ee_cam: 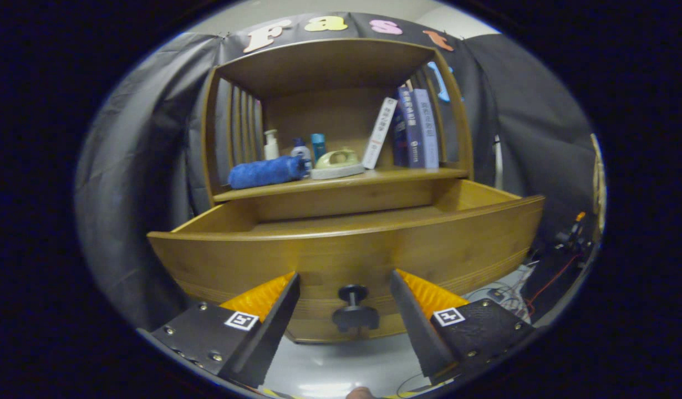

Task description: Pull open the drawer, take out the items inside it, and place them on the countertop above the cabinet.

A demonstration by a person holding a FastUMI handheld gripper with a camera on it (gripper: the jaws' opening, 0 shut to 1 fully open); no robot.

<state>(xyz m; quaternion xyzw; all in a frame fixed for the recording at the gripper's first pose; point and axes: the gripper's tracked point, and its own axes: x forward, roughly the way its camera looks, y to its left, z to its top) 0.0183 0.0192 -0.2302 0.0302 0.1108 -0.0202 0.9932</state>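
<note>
Standing pulled out from the wooden cabinet [341, 72], the drawer [346, 244] shows its curved front panel toward the camera. The gripper [345, 296] is released: its two fingers are spread wide and press on nothing. The dark round knob [354, 311] on the drawer front sits between the fingers, apart from both of them. The inside of the drawer is mostly hidden behind its front panel, so what lies in it cannot be told. Above the drawer, on the countertop [396, 176], a rolled blue towel [266, 171] lies at the left. Behind it stand a white bottle [271, 145] and two small blue bottles [309, 148]. A pale green iron-like object [337, 163] rests near the middle. To the right, several books [410, 130] stand, one white book leaning against the others.
</note>
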